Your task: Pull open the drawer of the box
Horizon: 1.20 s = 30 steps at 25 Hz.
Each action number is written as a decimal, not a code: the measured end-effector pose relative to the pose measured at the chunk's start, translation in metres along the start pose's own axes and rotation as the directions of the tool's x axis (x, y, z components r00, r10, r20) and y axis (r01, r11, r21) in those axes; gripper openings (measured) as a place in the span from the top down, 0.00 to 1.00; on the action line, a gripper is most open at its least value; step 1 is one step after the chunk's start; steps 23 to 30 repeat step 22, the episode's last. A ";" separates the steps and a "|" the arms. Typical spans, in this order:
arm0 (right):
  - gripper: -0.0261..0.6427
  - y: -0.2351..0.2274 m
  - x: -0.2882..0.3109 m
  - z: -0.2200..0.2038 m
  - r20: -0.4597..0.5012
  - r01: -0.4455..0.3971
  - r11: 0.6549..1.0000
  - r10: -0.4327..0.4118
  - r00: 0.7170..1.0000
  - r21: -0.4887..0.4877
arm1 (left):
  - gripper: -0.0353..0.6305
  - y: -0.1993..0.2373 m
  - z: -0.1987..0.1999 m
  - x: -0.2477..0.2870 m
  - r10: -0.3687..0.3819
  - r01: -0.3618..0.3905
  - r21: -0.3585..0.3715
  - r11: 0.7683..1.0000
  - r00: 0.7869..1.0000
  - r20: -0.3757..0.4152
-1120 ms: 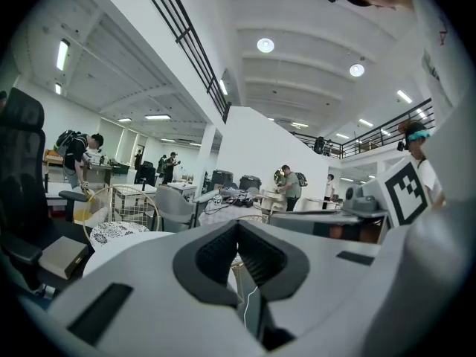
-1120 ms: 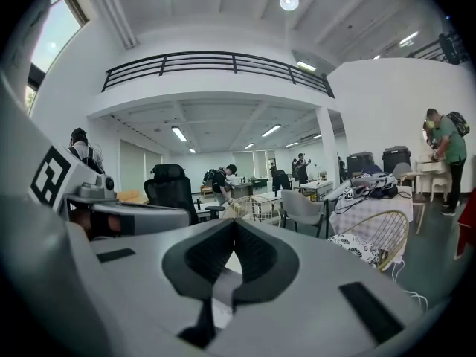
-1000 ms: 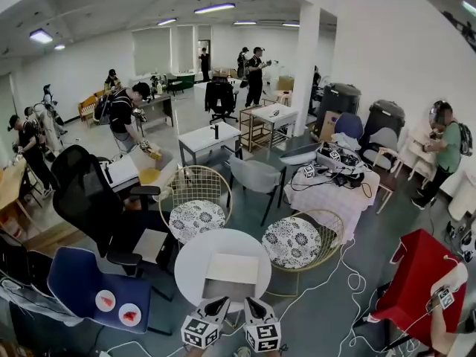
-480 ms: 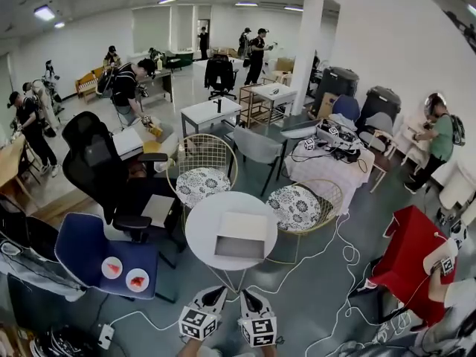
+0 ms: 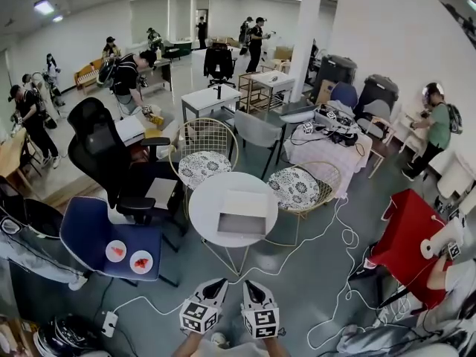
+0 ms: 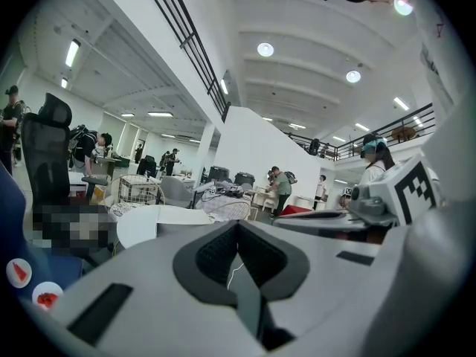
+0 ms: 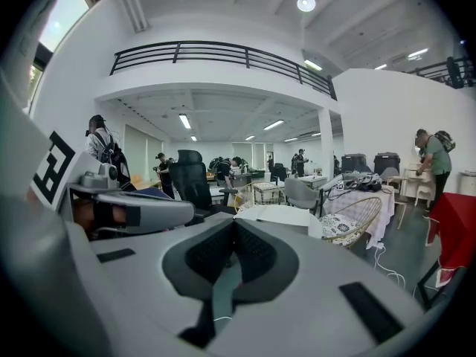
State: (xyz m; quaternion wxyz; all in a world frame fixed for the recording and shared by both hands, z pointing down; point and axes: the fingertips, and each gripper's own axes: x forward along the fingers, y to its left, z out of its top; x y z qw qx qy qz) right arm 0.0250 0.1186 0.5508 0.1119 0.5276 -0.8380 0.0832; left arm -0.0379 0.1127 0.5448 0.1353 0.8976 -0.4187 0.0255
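Open office hall, round white table (image 5: pixel 202 214) mid-frame: box (image 5: pixel 242 208) on top, drawer state unreadable; left gripper (image 5: pixel 219 283) and right gripper (image 5: pixel 248 285) at bottom edge, jaws pressed together, empty, well apart from box.

The left claw (image 6: pixel 238 253) and right claw (image 7: pixel 234 257) are smooth matt grey plastic with darker ribbed pads (image 6: pixel 214 253), the round bench (image 5: pixel 202 211) is smooth matt white, the box (image 5: pixel 244 205) looks like pale matt card, and the wire chair (image 5: pixel 204 164) is brassy metal with a patterned cloth cushion.
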 end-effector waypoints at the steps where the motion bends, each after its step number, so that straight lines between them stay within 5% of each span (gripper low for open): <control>1: 0.94 0.000 -0.003 0.000 0.003 0.002 1.000 -0.002 1.000 0.000 | 0.93 -0.002 0.000 -0.001 -0.003 0.003 0.002 1.000 1.000 0.002; 30: 0.94 0.009 -0.019 -0.004 0.013 0.012 1.000 -0.011 1.000 -0.013 | 0.93 -0.006 0.000 -0.020 -0.009 0.009 0.017 1.000 1.000 0.017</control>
